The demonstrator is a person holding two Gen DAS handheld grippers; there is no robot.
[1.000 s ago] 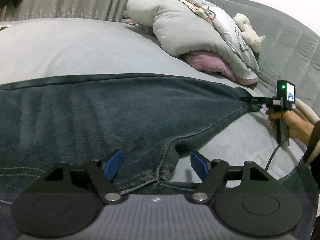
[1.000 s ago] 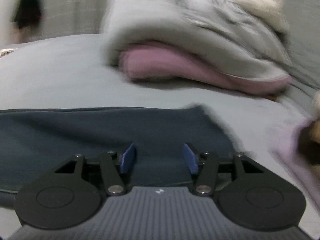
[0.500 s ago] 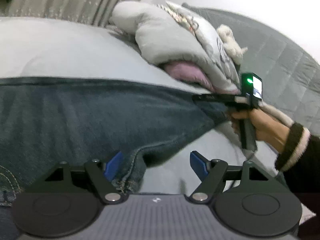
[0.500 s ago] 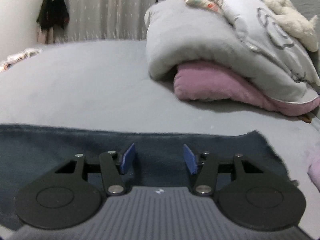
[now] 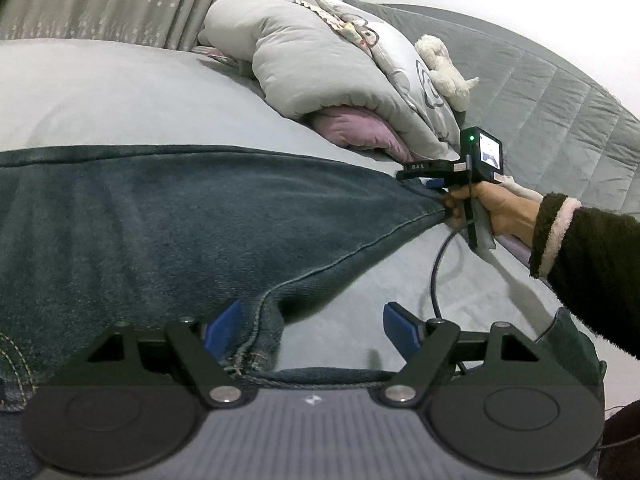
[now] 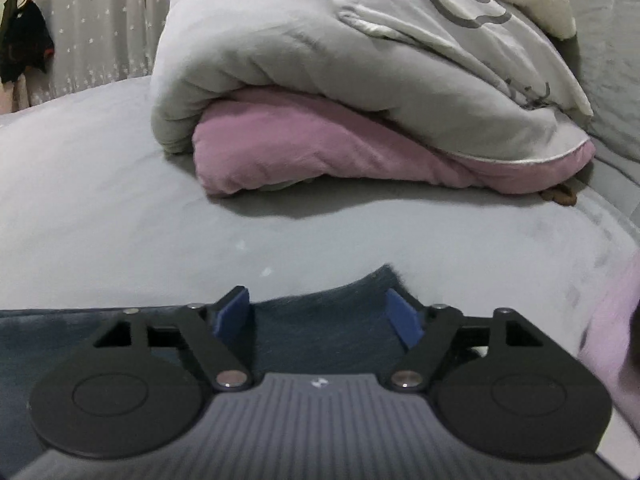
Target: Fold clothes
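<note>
Dark blue jeans (image 5: pixel 192 216) lie spread across the grey bed (image 5: pixel 100 96), filling the left and centre of the left wrist view. The left gripper (image 5: pixel 308 326) stands spread over the crotch seam, pinching nothing. The right gripper (image 6: pixel 320 316), at centre right of that view, is opening over the leg's end, which half a second ago lay wider beneath narrower jaws. Behind, a grey duvet (image 6: pixel 320 60) covers a pink blanket (image 6: pixel 300 148).

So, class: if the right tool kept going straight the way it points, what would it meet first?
Most likely the jeans lying between its opening jaws; beyond that hem, the grey bedsheet. Depth is hard to judge.
</note>
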